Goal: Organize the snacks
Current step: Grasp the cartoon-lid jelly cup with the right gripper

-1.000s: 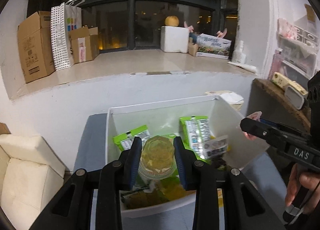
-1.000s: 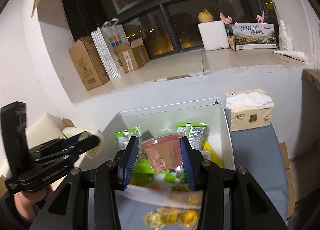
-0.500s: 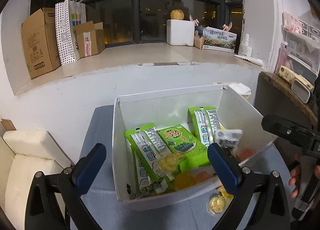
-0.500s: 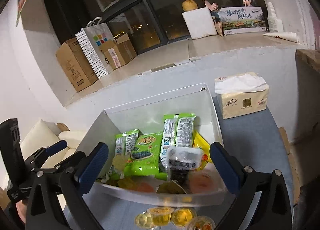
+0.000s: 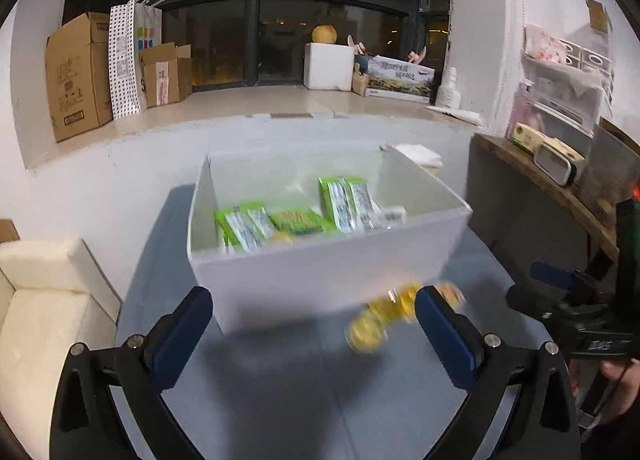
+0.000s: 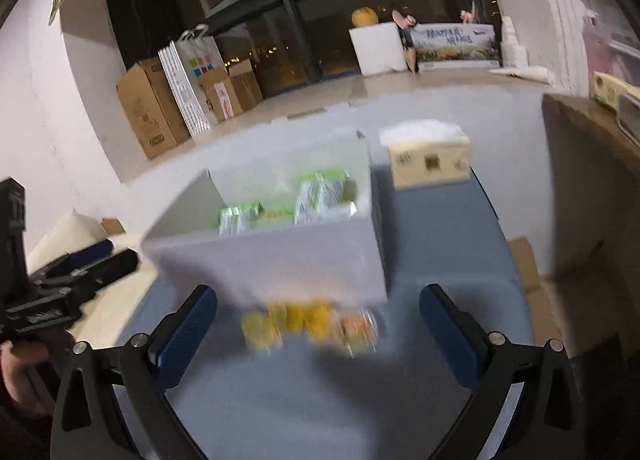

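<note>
Dim indoor light is falling from above, with dark windows (image 5: 320, 39) behind. Motion blur is smearing the jelly cups (image 6: 308, 324) and white box (image 6: 272, 260); fisheye edges are bending.

Dark windows (image 5: 256, 39) above a ledge (image 5: 240, 103) bearing cardboard boxes (image 5: 76, 71).

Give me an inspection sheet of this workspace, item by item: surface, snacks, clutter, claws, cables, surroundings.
Surface: blue-grey tabletop, bare in front of the claws.
Job's things: white bin holding green snack packets; blurred yellow and orange jelly cups on the table before the bin.
Clutter: tissue box right of the bin.
Claws: left claw and right claw both open, nothing between the pads.
Cables: nothing seen.
Surroundings: window ledge with cardboard boxes and a dotted paper bag; cream cushion at left.
</note>
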The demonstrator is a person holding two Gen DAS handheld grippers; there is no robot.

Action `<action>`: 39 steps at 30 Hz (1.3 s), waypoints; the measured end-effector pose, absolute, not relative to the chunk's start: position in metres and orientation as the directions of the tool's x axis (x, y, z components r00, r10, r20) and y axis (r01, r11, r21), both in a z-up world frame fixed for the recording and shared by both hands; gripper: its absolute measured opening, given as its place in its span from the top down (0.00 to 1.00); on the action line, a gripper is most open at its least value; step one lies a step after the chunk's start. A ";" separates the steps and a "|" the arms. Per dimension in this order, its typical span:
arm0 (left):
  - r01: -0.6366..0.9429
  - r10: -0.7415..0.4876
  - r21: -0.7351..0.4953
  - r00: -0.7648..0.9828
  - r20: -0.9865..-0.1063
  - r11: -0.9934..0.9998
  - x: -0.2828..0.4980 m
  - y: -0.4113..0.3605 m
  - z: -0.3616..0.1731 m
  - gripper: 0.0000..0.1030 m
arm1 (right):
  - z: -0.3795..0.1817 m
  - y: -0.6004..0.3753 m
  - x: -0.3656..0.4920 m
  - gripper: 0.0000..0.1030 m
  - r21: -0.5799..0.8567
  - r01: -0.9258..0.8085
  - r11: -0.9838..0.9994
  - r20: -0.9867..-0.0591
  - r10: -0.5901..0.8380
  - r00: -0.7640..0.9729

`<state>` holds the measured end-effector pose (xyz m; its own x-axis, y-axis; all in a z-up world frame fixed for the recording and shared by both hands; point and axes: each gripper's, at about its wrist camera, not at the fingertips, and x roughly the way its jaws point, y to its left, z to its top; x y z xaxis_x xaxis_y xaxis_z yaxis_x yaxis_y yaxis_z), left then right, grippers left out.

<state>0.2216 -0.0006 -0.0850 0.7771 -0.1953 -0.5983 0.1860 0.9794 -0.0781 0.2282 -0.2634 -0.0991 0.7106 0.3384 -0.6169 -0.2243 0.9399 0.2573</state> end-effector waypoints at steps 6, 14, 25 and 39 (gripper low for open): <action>0.185 -0.207 -0.103 0.747 -0.632 0.977 0.195 -0.016 -0.111 0.00 | -0.133 -0.262 0.219 0.00 0.204 -0.216 0.955 -0.675 0.297 0.676; 0.175 -0.196 -0.099 0.719 -0.667 0.980 0.184 -0.017 -0.129 0.00 | -0.160 -0.243 0.266 0.00 0.163 -0.239 0.957 -0.710 0.282 0.645; 0.158 -0.197 -0.121 0.684 -0.702 0.980 0.190 -0.014 -0.149 0.00 | -0.175 -0.237 0.288 0.55 0.237 -0.280 0.930 -0.718 0.362 0.594; 0.175 -0.210 -0.127 0.635 -0.743 0.976 0.250 -0.050 -0.175 0.00 | -0.142 -0.259 0.238 0.55 0.309 -0.327 0.893 -0.636 0.450 0.627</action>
<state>0.2495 -0.0496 -0.1750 0.6352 -0.2103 -0.7432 0.1751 0.9764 -0.1266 0.2379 -0.2587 -0.1415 0.6275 0.4498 -0.6356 -0.3272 0.8930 0.3091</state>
